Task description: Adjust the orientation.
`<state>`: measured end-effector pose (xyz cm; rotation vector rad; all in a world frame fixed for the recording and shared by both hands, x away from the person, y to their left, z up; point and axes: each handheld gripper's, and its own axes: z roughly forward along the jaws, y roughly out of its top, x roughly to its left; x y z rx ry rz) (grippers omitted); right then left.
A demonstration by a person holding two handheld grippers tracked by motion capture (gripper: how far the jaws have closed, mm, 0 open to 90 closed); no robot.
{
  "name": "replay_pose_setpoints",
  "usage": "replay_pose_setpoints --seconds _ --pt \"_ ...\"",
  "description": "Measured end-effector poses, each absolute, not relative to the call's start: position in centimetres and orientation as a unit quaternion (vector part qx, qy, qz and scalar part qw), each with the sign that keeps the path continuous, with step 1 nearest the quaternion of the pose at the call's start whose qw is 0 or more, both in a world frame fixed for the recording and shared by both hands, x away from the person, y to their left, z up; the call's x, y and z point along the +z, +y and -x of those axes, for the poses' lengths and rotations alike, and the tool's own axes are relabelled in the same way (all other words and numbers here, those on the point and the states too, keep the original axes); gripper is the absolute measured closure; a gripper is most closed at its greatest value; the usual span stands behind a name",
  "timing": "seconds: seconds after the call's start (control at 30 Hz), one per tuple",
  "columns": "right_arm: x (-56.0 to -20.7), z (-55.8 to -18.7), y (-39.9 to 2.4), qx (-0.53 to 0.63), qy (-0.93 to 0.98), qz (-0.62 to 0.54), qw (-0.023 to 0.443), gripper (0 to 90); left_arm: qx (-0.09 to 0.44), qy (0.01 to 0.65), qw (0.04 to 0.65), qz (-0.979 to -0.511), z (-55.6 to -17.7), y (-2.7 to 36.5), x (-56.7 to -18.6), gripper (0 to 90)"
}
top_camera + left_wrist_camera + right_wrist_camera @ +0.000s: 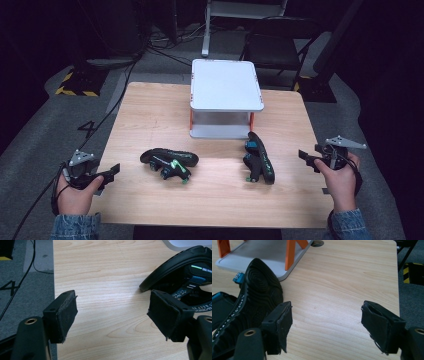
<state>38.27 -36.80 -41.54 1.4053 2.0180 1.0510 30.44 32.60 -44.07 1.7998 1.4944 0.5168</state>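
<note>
High view: left gripper [112, 171] held at the near-left edge of the desk [150, 115], jaws apart, nothing between them. Left shoe [169, 161] lies on its side just right of that gripper, black with green accents, not touched. Left gripper view: the two pads stand wide with bare wood between; the left shoe [190, 275] sits beyond the right-hand jaw, apart from it.

Centre, far side: white two-tier rack [226, 85] with orange posts, standing on the desk. Right shoe [259, 159] lies just in front of the rack's near-right corner, black with blue and green accents, sole turned towards the right.

Right gripper [306, 157] held at the near-right edge of the desk, jaws apart, empty. Right gripper view: the right shoe [259, 292], tread showing, sits just beyond the left-hand jaw; contact cannot be told. Rack base [262, 252] behind the shoe.
</note>
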Motion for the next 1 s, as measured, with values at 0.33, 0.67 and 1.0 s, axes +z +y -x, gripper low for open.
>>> replay_pose_setpoints --seconds 0.33,0.67,1.0 --pt "-40.4 -37.4 -34.8 0.400 0.747 -0.481 0.224 28.2 0.202 0.578 0.366 -0.701 -30.7 32.2 -43.9 23.3" --pt "-40.3 -36.3 -30.5 0.411 0.769 -0.447 0.200 17.5 0.196 0.569 0.366 -0.709 -31.4 31.6 -44.0 23.2" --pt "-41.4 -35.9 -26.7 0.404 0.795 -0.418 0.173 18.9 0.193 0.569 0.362 -0.712 -31.5 31.4 -44.3 23.3"
